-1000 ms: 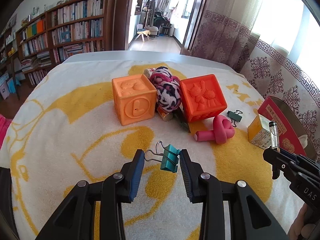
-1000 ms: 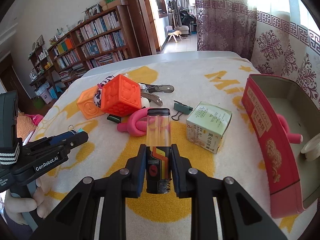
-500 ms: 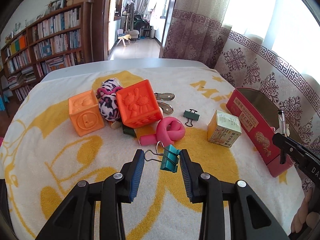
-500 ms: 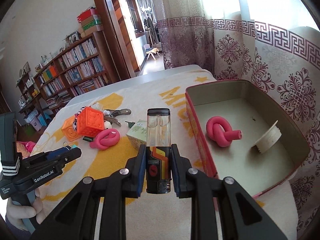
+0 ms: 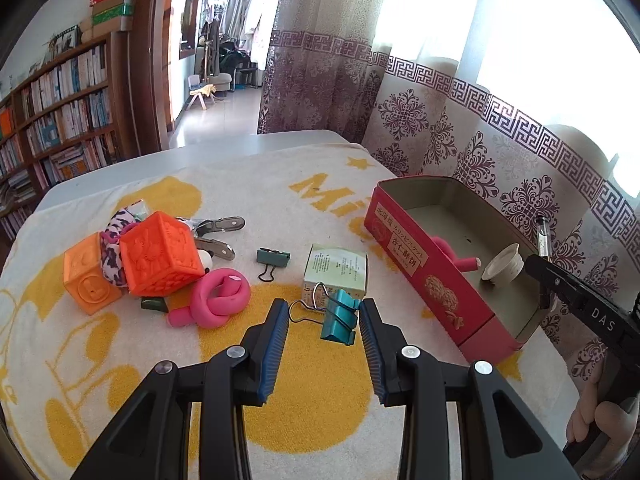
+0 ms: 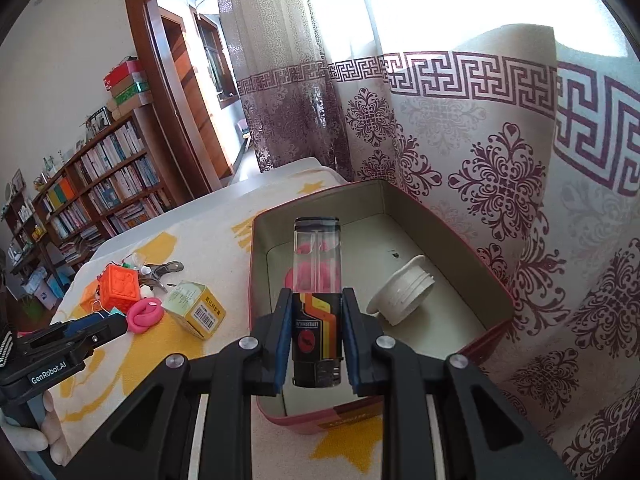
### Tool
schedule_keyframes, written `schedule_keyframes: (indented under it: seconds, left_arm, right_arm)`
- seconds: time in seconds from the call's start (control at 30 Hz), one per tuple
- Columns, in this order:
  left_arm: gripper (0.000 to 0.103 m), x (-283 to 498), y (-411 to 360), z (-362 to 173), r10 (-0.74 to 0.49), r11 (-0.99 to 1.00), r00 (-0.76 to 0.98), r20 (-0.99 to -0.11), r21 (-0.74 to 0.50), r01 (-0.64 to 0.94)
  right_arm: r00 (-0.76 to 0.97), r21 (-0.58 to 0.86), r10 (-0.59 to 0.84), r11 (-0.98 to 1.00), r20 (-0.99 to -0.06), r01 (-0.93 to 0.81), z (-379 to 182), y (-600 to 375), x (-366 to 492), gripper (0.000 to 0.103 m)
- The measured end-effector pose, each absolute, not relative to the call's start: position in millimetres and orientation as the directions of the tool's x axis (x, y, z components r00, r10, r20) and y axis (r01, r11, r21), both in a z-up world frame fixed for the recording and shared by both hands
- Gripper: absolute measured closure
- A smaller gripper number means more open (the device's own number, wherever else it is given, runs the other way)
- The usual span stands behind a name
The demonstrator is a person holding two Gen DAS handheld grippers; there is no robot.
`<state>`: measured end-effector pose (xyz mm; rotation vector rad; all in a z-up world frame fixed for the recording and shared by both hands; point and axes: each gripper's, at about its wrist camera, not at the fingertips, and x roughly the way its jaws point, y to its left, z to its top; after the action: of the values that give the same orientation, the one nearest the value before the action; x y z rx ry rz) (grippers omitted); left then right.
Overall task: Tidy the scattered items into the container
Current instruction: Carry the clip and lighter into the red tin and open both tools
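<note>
We count two orange blocks (image 5: 158, 258), two pink knots, two binder clips, one small carton (image 5: 336, 270). Our left gripper (image 5: 324, 322), fingers narrowed on teal clip (image 5: 338, 316), tilts down over surface (image 5: 240, 184). Our right gripper (image 6: 316, 328) grips lighter (image 6: 317, 300) upright above red tin (image 6: 440, 216), far right, fingers tight.

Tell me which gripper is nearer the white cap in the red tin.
Right. The right gripper hangs over the red tin beside the white cap; the left gripper is over the towel, short of the tin.
</note>
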<state>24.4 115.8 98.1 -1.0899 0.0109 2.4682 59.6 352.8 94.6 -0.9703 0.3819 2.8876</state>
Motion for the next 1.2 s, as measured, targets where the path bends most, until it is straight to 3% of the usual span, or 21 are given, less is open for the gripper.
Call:
schedule_keyframes:
  seconds: [0.67, 0.77, 0.83, 0.87, 1.2]
  left_arm:
    - [0.065, 31, 229, 128, 0.508, -0.809, -0.55, -0.663, -0.148, -0.569]
    - [0.065, 30, 235, 128, 0.513, -0.804, -0.542, -0.665, -0.151, -0.575]
    - [0.065, 30, 240, 127, 0.515, -0.801, -0.537, -0.668, -0.151, -0.58]
    - [0.065, 30, 242, 126, 0.516, -0.799, -0.534, -0.67, -0.151, -0.583]
    - [0.063, 27, 262, 114, 0.547, -0.766, -0.481, -0.685, -0.177, -0.618]
  right_arm:
    - [-0.799, 0.182, 0.017, -0.971, -0.601, -0.157, 86, 393, 57, 0.077]
    - [-0.807, 0.204, 0.016, -0.964, -0.591, -0.169, 86, 399, 61, 0.059]
    - [-0.818, 0.202, 0.044, -0.96, -0.574, -0.193, 89, 403, 66, 0.036]
    - [-0.824, 0.198, 0.062, -0.958, -0.563, -0.207, 91, 405, 68, 0.033]
    - [-0.846, 0.238, 0.125, -0.929, -0.518, -0.283, 102, 424, 82, 0.032]
